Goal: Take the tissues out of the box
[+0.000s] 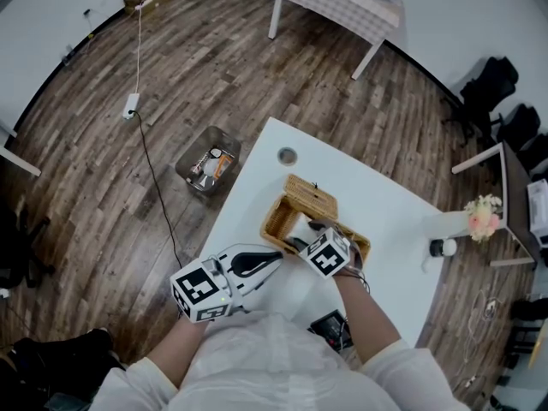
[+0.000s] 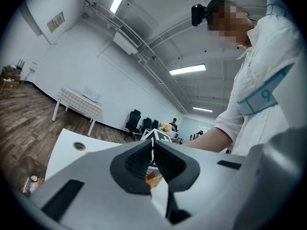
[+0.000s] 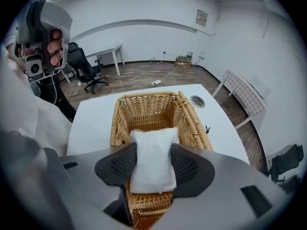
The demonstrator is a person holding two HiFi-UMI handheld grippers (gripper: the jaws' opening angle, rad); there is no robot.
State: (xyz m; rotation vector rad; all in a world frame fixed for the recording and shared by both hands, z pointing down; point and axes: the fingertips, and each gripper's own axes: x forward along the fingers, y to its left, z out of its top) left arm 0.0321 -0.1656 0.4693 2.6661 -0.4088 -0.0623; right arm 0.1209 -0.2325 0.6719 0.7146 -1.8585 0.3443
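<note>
The right gripper (image 3: 153, 169) is clamped on a white tissue pack (image 3: 152, 145), its ribbed pads pressing on the pack's two long sides. It points steeply down into the open wicker basket (image 3: 115, 123). The pack is framed by the basket's woven walls, and whether it rests on the bottom cannot be told. In the head view the basket (image 1: 274, 218) stands near the middle of the white worktop (image 1: 385, 204), its hinged lid (image 1: 311, 197) thrown back on the far side, and the right gripper (image 1: 306, 235) reaches in from the near side. The left gripper (image 1: 272, 260) is held level just beside the basket, at the worktop's near left edge. Its own view shows the left gripper (image 2: 153, 152) with jaws closed together and nothing between them.
</note>
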